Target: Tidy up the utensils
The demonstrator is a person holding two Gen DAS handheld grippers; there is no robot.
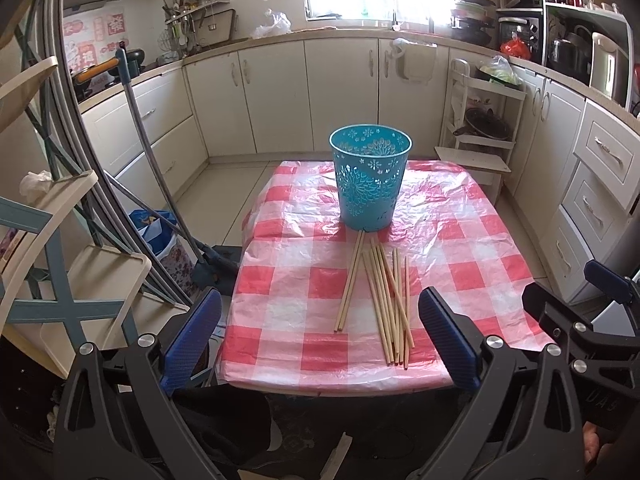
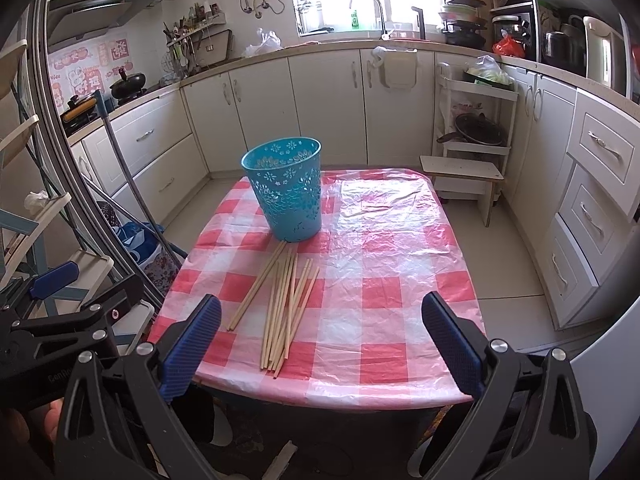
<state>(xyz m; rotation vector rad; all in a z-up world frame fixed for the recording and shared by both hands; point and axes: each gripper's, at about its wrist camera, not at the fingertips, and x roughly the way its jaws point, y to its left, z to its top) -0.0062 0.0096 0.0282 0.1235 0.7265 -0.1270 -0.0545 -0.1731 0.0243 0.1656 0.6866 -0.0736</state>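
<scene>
A blue perforated plastic basket (image 1: pixel 370 178) stands upright on a table with a red-and-white checked cloth (image 1: pixel 472 264). Several wooden chopsticks (image 1: pixel 384 300) lie loose on the cloth just in front of the basket. My left gripper (image 1: pixel 320 344) is open and empty, held at the table's near edge short of the chopsticks. In the right wrist view the basket (image 2: pixel 286 192) and chopsticks (image 2: pixel 280 308) sit left of centre on the cloth (image 2: pixel 400 280). My right gripper (image 2: pixel 320 344) is open and empty at the near edge. The right gripper also shows in the left wrist view (image 1: pixel 592 300).
Kitchen cabinets (image 1: pixel 280 92) ring the room. A mop handle (image 1: pixel 148 148) and a shelf rack (image 1: pixel 60 240) stand left of the table. A small white stool (image 2: pixel 464 176) and a trolley (image 2: pixel 476 120) stand behind the table's right side.
</scene>
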